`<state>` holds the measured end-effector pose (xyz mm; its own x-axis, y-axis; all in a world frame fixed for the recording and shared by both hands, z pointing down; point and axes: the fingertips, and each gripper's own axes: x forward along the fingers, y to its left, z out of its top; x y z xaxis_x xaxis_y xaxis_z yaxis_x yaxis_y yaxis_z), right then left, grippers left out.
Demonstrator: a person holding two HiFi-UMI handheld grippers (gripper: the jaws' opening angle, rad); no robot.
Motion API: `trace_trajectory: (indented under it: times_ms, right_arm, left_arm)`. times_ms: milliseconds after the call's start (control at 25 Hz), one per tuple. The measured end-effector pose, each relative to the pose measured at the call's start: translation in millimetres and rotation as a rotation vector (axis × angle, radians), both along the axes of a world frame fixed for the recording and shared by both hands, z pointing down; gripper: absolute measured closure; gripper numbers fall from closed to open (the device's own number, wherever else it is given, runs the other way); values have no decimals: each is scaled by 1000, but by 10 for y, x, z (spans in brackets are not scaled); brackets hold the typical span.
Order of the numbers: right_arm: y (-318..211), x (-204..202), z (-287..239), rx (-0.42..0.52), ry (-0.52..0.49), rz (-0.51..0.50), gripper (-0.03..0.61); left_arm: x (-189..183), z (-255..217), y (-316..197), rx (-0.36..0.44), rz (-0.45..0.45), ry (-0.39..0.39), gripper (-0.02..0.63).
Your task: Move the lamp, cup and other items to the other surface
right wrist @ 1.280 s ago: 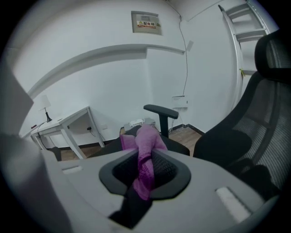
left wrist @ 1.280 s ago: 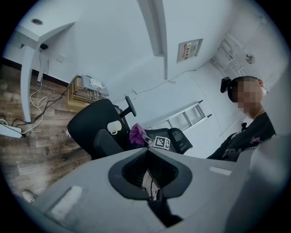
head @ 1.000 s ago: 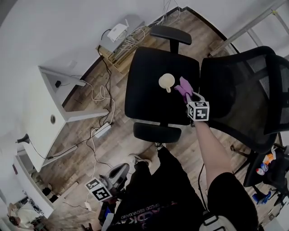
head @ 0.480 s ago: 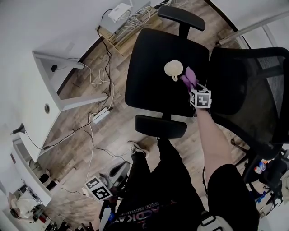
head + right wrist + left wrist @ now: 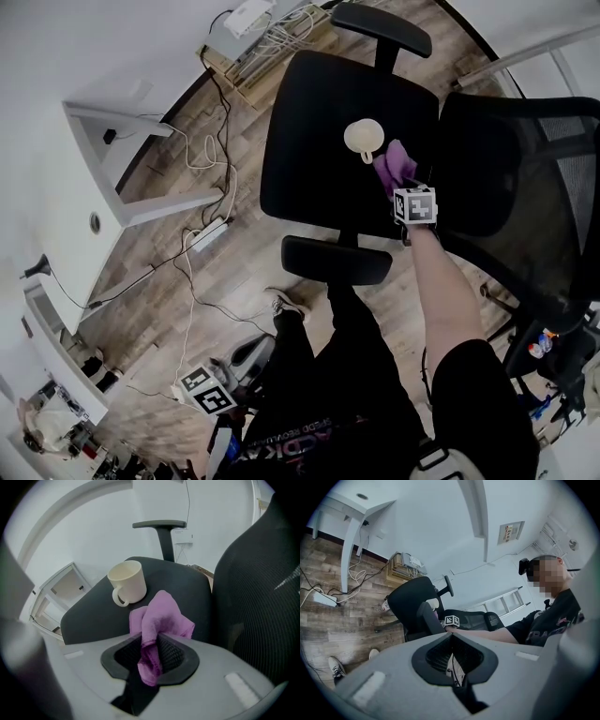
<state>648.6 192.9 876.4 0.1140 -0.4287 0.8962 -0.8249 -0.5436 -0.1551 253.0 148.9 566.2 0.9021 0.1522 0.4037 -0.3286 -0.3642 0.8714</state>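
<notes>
Right gripper (image 5: pixel 151 643), jaws just opening, pinches purple cloth (image 5: pixel 161 613) low over chair seat (image 5: pixel 89 611); cup (image 5: pixel 127 581) stands just beyond, toward left.

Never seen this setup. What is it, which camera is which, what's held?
No robot: a person holds a two-jaw gripper in each hand. The top-down picture comes from a camera on the head; the other two ride on the grippers and look along their jaws. A black chair seat carries a cream cup. The right gripper pinches a purple cloth just beside the cup; its jaws have just been opening, cloth between them. The left gripper hangs low by the person's leg, jaws together, empty.
</notes>
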Motion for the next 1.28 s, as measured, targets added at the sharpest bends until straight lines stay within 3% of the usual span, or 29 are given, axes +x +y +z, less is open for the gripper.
trace_trajectory:
  times_ms: [320,640,720,800,1120,1280]
  right_arm:
    - [-10,-120,-57,22,-36,-22,413]
    - [-3,-88,-253,86,-20,-37,403]
    - [23,-27,-321,77,13,-43,448]
    - [40,63,-386,63,72,-65,575]
    - [-93,178,-1454,211,150,-62,575]
    - [-168,-12,-2118,326,150,-75,574]
  left_arm:
    - [-37,9,51,-3,-7,16,615]
    - [-43,-66,96,18,-12,53,615]
    - [-45,-80,92,24,-22,66,615]
    - [-55,-104,78,35,-36,80,615]
    - [-77,-301,-6,89,-108,166,615]
    - [-206,-432,-79,123,-137,220,615]
